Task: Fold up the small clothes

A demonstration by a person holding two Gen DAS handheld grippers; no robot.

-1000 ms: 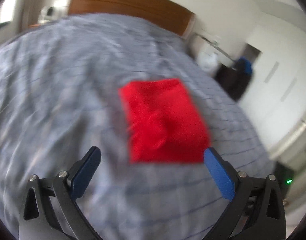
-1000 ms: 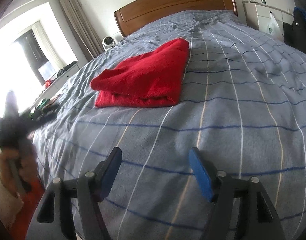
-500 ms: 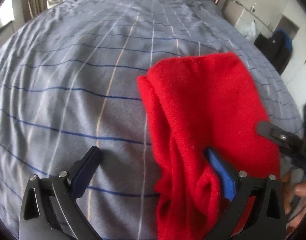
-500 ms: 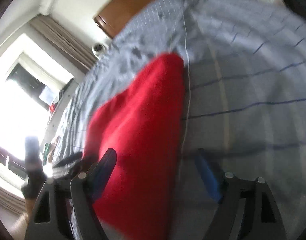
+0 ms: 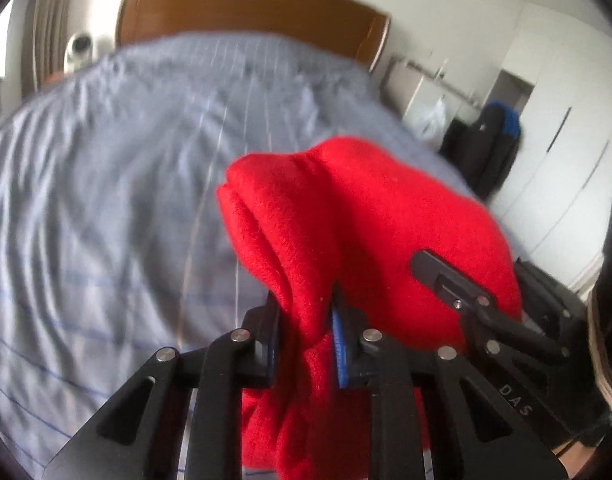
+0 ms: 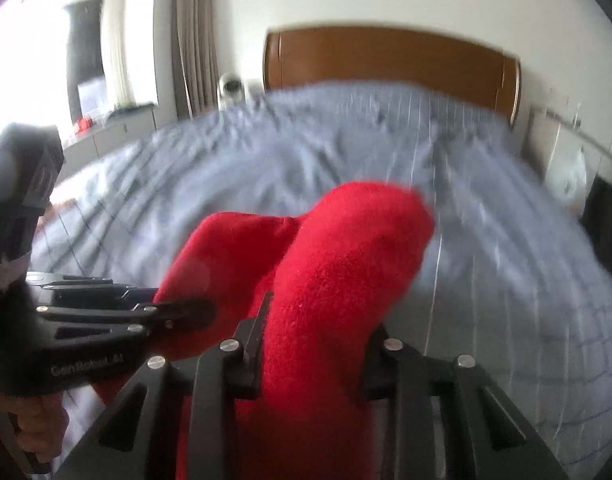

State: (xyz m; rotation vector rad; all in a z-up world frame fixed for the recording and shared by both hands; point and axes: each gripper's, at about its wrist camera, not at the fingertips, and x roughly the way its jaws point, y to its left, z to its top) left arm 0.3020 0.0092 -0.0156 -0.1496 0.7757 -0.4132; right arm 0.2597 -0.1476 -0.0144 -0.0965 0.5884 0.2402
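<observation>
A red fleece garment (image 5: 366, 220), folded into a thick bundle, is lifted above the bed. In the left wrist view my left gripper (image 5: 306, 320) is closing, and its blue pads pinch the bundle's left fold. My right gripper (image 5: 446, 276) shows as a dark finger lying on the cloth's right side. In the right wrist view the red garment (image 6: 346, 248) fills the gap of my right gripper (image 6: 318, 332), which is closing with its fingers pressing a thick roll of fabric. My left gripper (image 6: 178, 312) holds the neighbouring fold at the left. The garment's lower part hangs hidden behind the fingers.
A bed with a grey-blue striped cover (image 5: 106, 220) and a wooden headboard (image 5: 246, 8) lies beneath. A small white device (image 5: 80, 46) stands beside the headboard. A dark bag (image 5: 490, 148) and white wardrobe doors (image 5: 566, 140) are at the right. A window and low cabinet (image 6: 118, 124) are at the left.
The garment lay folded flat on the bed with both grippers open in front of it. Both grippers have moved onto its near edge, closed on it and raised it off the cover.
</observation>
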